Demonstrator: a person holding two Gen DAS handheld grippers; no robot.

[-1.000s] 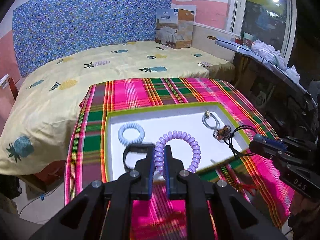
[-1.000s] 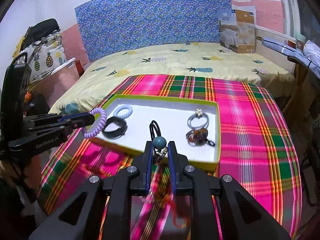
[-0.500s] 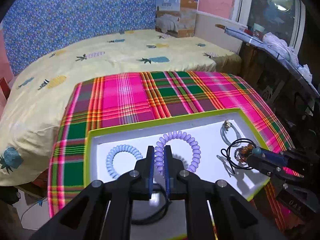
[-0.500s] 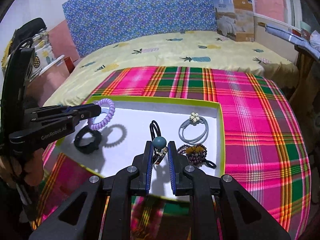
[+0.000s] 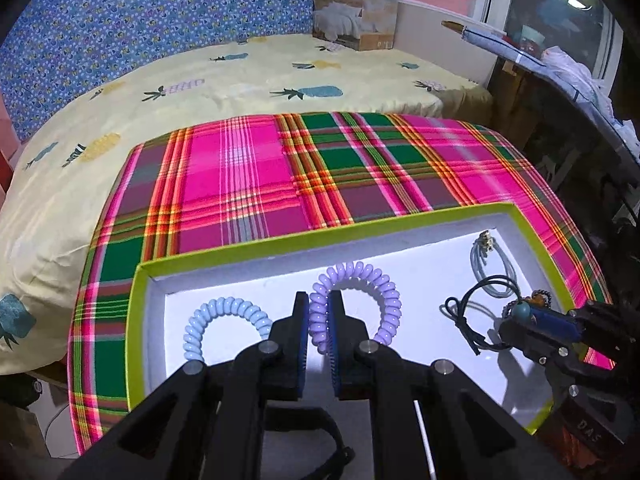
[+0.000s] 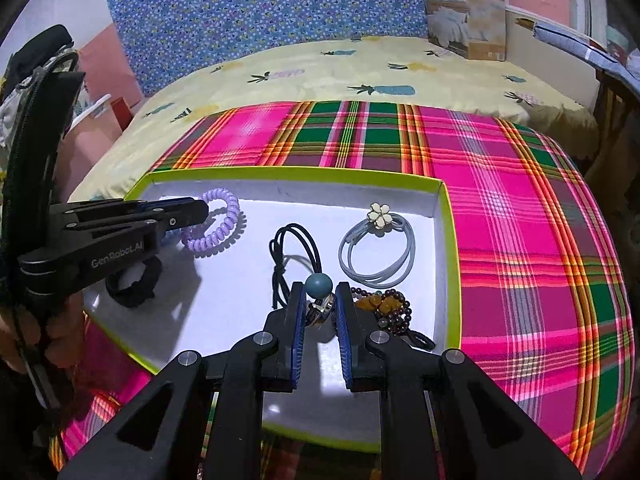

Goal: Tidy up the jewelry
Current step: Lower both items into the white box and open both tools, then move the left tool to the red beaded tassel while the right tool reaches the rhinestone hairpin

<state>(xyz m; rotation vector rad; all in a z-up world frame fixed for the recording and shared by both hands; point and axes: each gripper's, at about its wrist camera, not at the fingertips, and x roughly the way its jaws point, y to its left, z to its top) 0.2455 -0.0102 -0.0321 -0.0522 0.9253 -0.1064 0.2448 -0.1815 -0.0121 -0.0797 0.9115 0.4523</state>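
Black band (image 6: pixel 134 290) clear in right view, hidden in left

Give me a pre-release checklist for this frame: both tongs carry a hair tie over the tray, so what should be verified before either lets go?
1. Left tongs shut on the purple coil tie: ok.
2. Right tongs shut on the teal-bead tie: ok.
3. Both loads over the green-rimmed tray, not the plaid cloth: ok.
4. Purple coil tie clear of the blue coil tie: ok.
5. Bare floor under the teal-bead tie: cannot tell; the beaded bracelet lies close.
6. Black band out of the left tongs' way: cannot tell.
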